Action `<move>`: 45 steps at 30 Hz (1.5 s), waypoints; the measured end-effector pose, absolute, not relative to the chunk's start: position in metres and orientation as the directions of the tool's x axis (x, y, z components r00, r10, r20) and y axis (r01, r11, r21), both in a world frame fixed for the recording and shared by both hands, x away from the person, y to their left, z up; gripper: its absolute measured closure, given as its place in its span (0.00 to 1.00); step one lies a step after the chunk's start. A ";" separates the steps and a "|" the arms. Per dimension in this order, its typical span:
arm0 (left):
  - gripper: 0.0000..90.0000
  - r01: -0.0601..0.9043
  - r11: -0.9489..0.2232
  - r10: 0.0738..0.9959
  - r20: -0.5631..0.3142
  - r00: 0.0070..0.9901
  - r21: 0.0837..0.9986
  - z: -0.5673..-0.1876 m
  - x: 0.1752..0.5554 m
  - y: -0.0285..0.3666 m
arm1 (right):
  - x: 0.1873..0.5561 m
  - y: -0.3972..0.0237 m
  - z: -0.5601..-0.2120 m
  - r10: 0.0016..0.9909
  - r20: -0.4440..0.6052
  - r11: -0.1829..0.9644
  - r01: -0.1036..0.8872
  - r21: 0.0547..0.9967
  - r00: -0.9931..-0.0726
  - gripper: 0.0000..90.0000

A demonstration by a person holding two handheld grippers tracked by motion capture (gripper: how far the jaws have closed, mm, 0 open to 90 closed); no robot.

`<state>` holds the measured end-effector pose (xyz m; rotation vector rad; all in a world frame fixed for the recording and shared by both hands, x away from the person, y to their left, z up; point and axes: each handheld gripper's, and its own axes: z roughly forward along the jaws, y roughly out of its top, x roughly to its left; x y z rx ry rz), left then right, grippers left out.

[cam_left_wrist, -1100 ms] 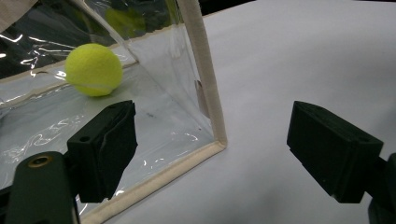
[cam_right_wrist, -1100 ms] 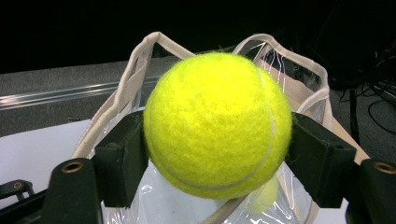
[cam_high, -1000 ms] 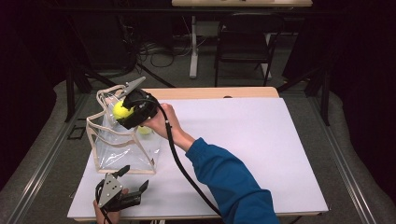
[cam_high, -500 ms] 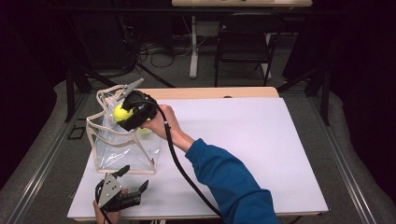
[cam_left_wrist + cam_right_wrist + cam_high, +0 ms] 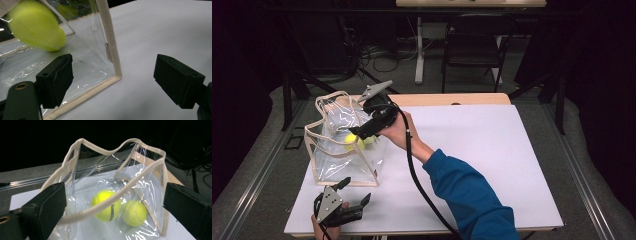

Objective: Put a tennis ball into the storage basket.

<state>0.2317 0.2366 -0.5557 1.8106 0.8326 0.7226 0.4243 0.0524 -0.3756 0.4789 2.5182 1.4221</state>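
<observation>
Yellow ball (image 5: 108,205) drops into the clear bag (image 5: 343,150); right tongs (image 5: 115,202), just opened wide and empty, could snag its rim; left tongs (image 5: 112,82) wide too.

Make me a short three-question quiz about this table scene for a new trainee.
1. How many tennis balls are in the clear bag?
2. True or false: the right gripper is clamped on a ball.
3. The left gripper is: A) inside the bag, B) open, on the white table in front of the bag, C) holding the bag's handle.

Key:
1. Two.
2. False; its jaws have just been opening, with no ball between them.
3. B.
</observation>
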 end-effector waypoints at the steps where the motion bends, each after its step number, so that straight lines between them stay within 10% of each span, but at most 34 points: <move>1: 0.18 0.219 -0.287 0.801 0.107 0.589 0.933 -0.556 0.232 0.236 | 0.424 0.049 -0.377 0.377 -0.022 0.477 0.174 0.862 -0.926 0.03; 45: 0.18 0.218 -0.296 0.802 0.117 0.586 0.930 -0.556 0.231 0.234 | 0.387 -0.052 -0.422 0.420 -0.017 0.539 0.235 0.809 -0.907 0.01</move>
